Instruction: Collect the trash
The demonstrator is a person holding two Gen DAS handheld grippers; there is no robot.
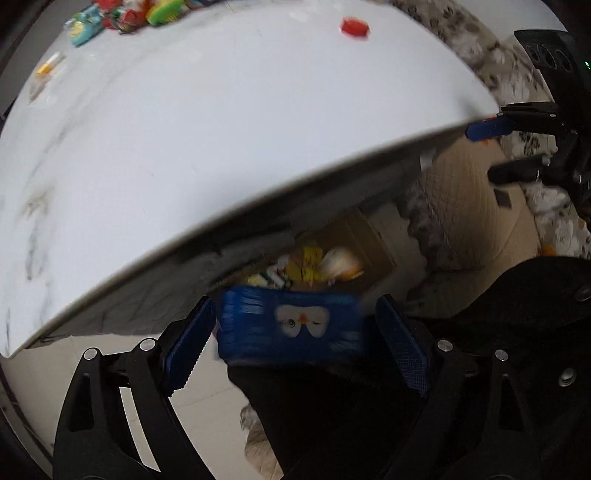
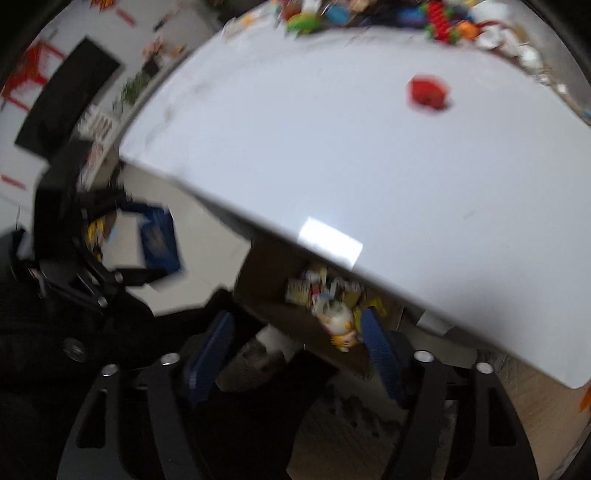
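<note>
My left gripper (image 1: 291, 332) is shut on a blue box with a white cartoon face (image 1: 291, 325), held off the white table's front edge above a cardboard trash box (image 1: 354, 243) on the floor holding several wrappers. In the right wrist view the same blue box (image 2: 159, 240) shows at the left in the left gripper. My right gripper (image 2: 295, 354) is open and empty, above the cardboard trash box (image 2: 269, 295) under the table edge. A red piece of trash (image 1: 354, 27) lies on the white table (image 1: 221, 129); it also shows in the right wrist view (image 2: 428, 92).
Colourful toys and packets (image 1: 125, 14) crowd the table's far edge, also in the right wrist view (image 2: 406, 14). A small yellow wrapper (image 1: 50, 68) lies at the far left. A beige quilted seat (image 1: 469, 199) stands right of the box. My right gripper (image 1: 517, 147) shows at right.
</note>
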